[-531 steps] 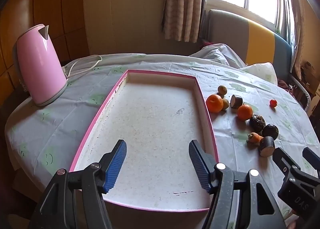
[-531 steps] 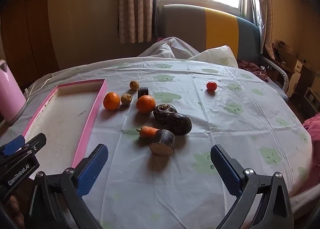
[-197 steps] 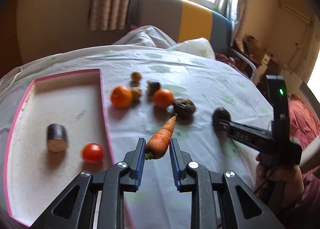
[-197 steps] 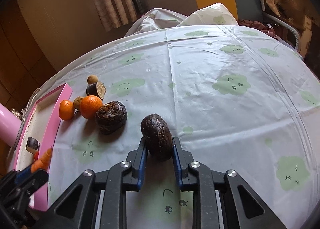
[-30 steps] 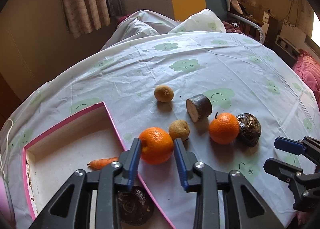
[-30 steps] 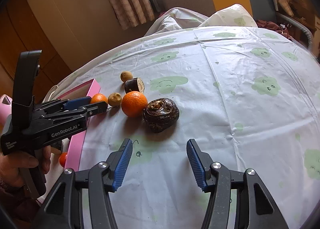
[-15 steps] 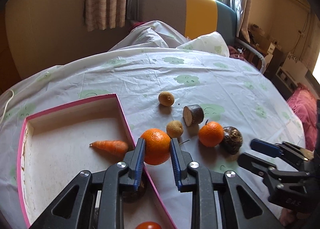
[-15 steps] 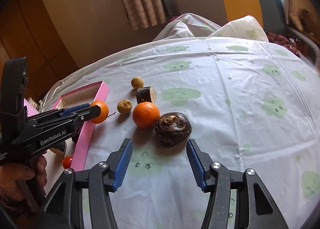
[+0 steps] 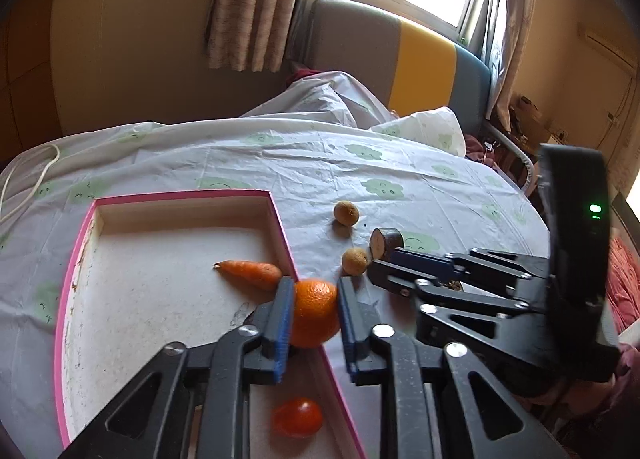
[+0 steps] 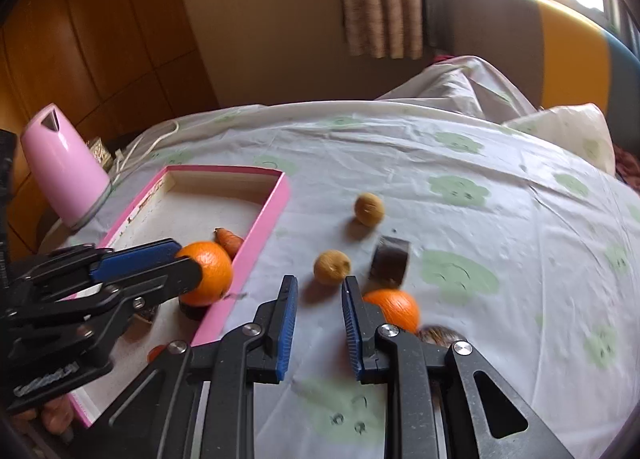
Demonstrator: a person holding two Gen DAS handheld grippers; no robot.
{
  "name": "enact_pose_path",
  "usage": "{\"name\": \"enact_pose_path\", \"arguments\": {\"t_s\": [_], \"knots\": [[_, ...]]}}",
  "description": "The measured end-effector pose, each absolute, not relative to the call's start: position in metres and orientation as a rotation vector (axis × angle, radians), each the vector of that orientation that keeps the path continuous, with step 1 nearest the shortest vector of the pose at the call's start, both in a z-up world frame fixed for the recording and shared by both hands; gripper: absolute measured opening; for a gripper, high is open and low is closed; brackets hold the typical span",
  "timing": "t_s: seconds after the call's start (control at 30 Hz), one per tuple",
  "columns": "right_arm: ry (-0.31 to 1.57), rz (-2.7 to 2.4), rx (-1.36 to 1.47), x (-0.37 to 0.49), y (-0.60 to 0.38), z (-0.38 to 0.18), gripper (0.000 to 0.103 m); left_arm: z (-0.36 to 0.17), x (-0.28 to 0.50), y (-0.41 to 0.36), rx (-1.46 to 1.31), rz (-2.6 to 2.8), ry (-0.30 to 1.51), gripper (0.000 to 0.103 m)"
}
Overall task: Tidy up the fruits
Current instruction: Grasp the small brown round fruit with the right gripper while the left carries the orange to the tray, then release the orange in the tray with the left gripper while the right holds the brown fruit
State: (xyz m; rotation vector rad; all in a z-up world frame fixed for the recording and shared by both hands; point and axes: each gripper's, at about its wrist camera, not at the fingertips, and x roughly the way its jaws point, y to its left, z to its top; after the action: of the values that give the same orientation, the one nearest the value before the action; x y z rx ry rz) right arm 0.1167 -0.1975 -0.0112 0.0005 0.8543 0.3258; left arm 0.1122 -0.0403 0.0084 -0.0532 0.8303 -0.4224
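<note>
- Your left hand-held gripper (image 9: pixel 311 313) is clamped on an orange (image 9: pixel 314 311), held above the pink tray's (image 9: pixel 80 243) near right rim.
- Your right hand-held gripper (image 10: pixel 319 323) has its jaws closed with nothing between them, over the surface just right of the tray.
- In the tray: a carrot (image 9: pixel 250 273) by the right wall, a tomato (image 9: pixel 297 417) toward the near end, a dark item mostly hidden under the held orange.
- Still out on the surface right of the tray: a second orange (image 10: pixel 394 309), two small brown fruits (image 10: pixel 332 267) (image 10: pixel 369 209), a dark cut piece (image 10: pixel 390 266).
- Pink kettle (image 10: pixel 64 167) sits at the surface's far left edge.
</note>
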Motion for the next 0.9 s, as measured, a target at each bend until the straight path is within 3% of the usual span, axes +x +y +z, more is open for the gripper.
{"name": "enact_pose_path", "arguments": {"t_s": [0.03,0.33,0.9], "knots": [[0.861,0.327,-0.017,0.121,-0.194,-0.013,0.023,0.009,0.111,-0.039,-0.058,-0.421,0.828,0.014],[0.889,0.264,-0.100,0.147,-0.183,-0.031,0.024,0.007,0.108,-0.035,-0.033,-0.423,0.817,0.014],[0.881,0.245,-0.107,0.144,-0.184,-0.031,0.024,0.000,0.093,-0.026,0.009,-0.336,0.842,0.032]]}}
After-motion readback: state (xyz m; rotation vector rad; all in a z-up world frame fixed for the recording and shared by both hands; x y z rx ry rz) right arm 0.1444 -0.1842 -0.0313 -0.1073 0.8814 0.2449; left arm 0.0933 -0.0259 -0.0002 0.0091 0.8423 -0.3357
